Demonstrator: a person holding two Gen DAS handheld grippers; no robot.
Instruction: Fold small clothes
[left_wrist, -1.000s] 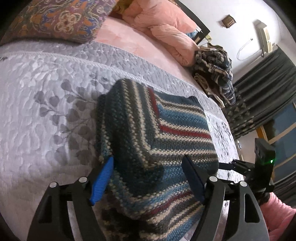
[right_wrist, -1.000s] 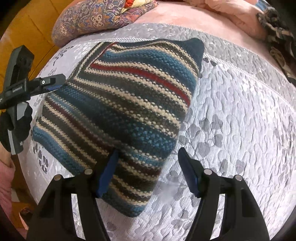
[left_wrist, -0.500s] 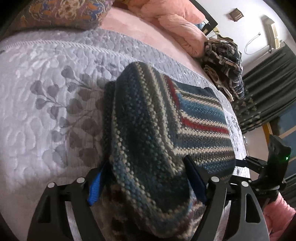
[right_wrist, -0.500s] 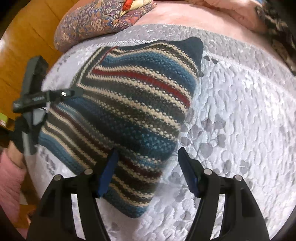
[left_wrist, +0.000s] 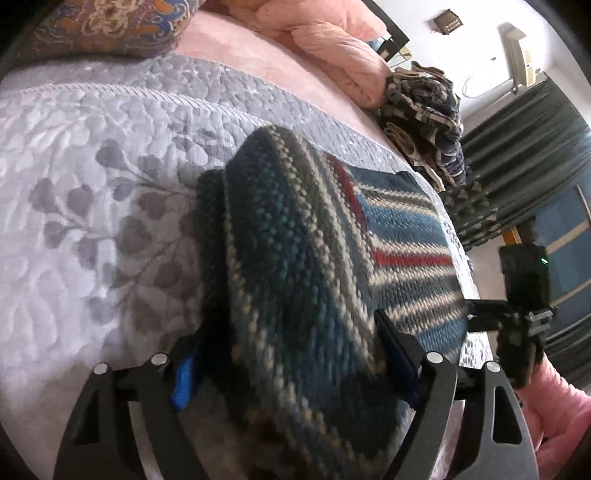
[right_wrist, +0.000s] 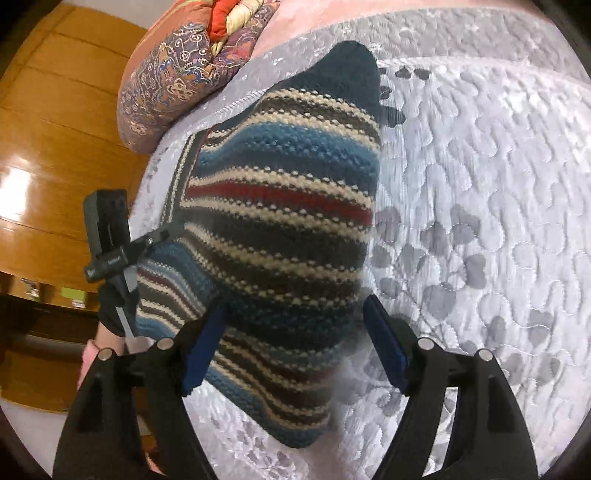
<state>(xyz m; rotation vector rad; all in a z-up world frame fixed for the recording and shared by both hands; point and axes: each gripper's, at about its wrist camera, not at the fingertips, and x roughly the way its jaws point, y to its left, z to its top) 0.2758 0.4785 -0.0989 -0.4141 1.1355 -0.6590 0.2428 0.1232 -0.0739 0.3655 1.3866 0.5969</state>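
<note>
Where both grippers meet, striped knit (right_wrist: 280, 236), corner away.

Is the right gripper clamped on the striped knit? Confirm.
No: in the right wrist view the right gripper stands open, with the striped knit garment lying between and beyond its spread fingers on the quilted bedspread.

Black gripper frames, blue fingers (left_wrist: 183, 380), pink sleeve (left_wrist: 554, 402)
</note>
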